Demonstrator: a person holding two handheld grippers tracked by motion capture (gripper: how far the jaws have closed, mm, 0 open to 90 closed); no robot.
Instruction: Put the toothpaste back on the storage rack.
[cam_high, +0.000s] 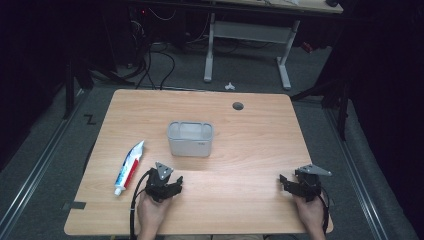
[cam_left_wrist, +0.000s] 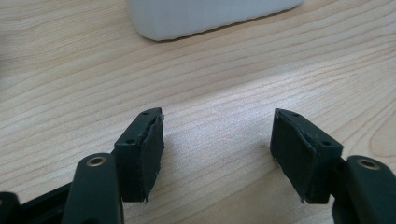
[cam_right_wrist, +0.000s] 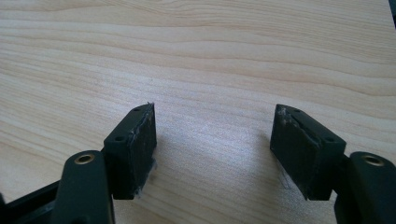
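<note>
A white plastic bin (cam_high: 190, 138) stands near the middle of the wooden table (cam_high: 250, 135); its lower edge (cam_left_wrist: 205, 16) shows at the top of the left gripper view. A toothpaste tube (cam_high: 129, 167) lies flat at the table's left side. My left gripper (cam_high: 172, 184) rests low near the front edge, just right of the tube and in front of the bin. It is open (cam_left_wrist: 217, 140), with bare wood between its jaws. My right gripper (cam_high: 289, 184) sits at the front right, also open (cam_right_wrist: 212, 137), over bare wood.
A round cable hole (cam_high: 238, 106) is in the table's far side. Beyond the table stand a white desk frame (cam_high: 247, 45) and cables on the dark floor. A person's hands hold both grippers at the front edge.
</note>
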